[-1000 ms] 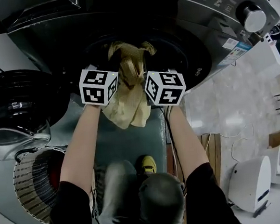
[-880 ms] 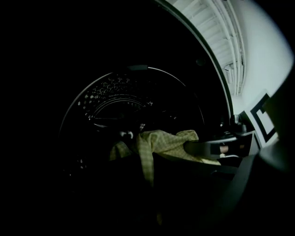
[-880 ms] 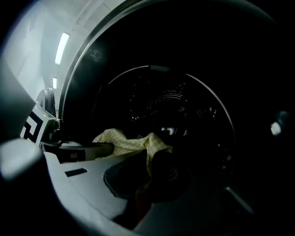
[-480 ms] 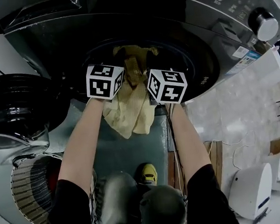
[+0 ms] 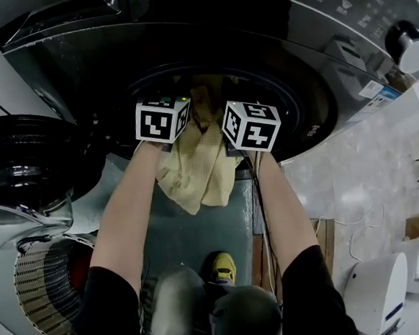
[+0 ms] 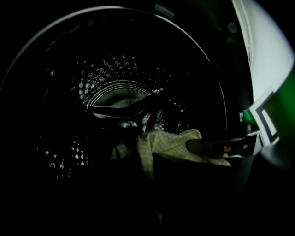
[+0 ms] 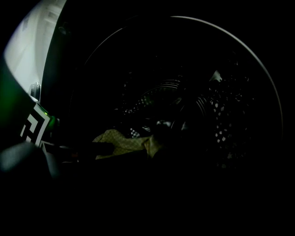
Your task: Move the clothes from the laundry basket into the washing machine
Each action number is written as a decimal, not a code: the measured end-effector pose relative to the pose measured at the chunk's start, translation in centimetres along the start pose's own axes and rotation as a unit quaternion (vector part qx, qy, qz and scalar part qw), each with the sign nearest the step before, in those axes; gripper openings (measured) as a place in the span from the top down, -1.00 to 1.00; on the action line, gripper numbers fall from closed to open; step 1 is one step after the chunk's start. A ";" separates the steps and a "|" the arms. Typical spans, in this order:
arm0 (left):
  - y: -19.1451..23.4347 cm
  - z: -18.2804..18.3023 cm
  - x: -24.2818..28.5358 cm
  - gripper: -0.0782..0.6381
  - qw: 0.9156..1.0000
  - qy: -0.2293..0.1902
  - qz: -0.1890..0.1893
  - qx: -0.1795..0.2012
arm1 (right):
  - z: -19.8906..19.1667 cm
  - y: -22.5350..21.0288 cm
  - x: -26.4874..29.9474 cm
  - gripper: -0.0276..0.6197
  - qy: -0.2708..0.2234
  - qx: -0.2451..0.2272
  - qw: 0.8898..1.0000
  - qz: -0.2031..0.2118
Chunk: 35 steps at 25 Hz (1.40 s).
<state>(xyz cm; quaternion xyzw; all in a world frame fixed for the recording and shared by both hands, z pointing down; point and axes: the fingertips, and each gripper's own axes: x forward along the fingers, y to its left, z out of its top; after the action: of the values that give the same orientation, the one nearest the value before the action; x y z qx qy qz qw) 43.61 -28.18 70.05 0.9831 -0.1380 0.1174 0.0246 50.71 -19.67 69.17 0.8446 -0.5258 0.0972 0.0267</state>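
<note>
A pale yellow cloth hangs between my two grippers at the mouth of the dark washing machine. My left gripper and right gripper reach side by side into the opening, each shut on the cloth's upper part; their fingertips are hidden inside. In the left gripper view the cloth lies bunched before the perforated drum, with the other gripper's jaw across its right end. The right gripper view shows the same cloth low in the dark drum. The cloth's lower half dangles outside over the floor.
The washer's round glass door stands swung open at the left. Below it sits the slatted laundry basket with something red inside. The person's knee and yellow shoe are under the arms. A white appliance stands at lower right.
Both grippers have moved forward together toward the drum opening, carrying the cloth. The bunched top of the cloth has gone from in front of the opening into its shadow.
</note>
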 end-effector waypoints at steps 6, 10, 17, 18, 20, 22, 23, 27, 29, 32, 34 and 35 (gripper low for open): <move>1.0 1.7 1.5 0.69 1.000 -0.016 0.009 -0.004 | 1.6 -0.4 1.6 0.84 -0.013 -0.010 1.000 -0.006; 1.1 1.3 2.4 0.68 1.000 -0.002 0.005 -0.006 | 1.2 -0.8 2.0 0.83 -0.009 0.002 1.000 -0.007; 1.4 0.5 2.7 0.58 1.000 0.007 0.011 -0.010 | -0.1 -1.3 2.4 0.58 0.004 0.028 1.000 -0.006; 1.5 0.3 2.7 0.52 1.000 0.009 0.014 -0.012 | -0.4 -1.3 2.5 0.48 0.006 0.031 0.999 -0.005; 1.7 -0.1 2.6 0.40 1.000 0.013 0.019 -0.015 | -0.8 -1.1 2.5 0.36 0.011 0.031 0.999 -0.002; 1.8 -0.1 2.5 0.31 1.000 0.012 0.023 -0.012 | -1.0 -1.0 2.6 0.26 0.012 0.030 0.999 0.002; 1.8 0.0 2.4 0.27 1.000 0.011 0.023 -0.009 | -0.9 -0.9 2.6 0.21 0.011 0.029 1.000 0.003; 1.1 0.3 2.4 0.12 1.000 0.005 0.017 -0.007 | -0.6 -0.5 2.4 0.05 0.006 0.026 1.000 0.009; 1.0 0.4 2.4 -0.02 1.000 0.003 0.019 -0.005 | -0.4 -0.1 2.3 -0.09 0.005 0.021 1.000 0.018; 1.1 0.5 2.3 -0.09 1.000 0.001 0.024 -0.006 | -0.6 0.0 2.3 -0.20 0.008 0.018 1.000 0.021; 1.2 0.3 2.4 -0.10 1.000 0.003 0.025 -0.006 | -0.9 -0.2 2.5 -0.20 0.014 0.021 1.000 0.017; 1.2 0.2 2.4 -0.10 1.000 0.006 0.025 -0.005 | -1.1 -0.2 2.5 -0.19 0.017 0.023 0.999 0.016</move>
<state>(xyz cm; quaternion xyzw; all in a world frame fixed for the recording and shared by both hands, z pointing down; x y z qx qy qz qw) 45.53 -30.02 70.46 0.9785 -0.1633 0.1232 0.0275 51.85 -21.67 70.72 0.8349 -0.5359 0.1245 0.0145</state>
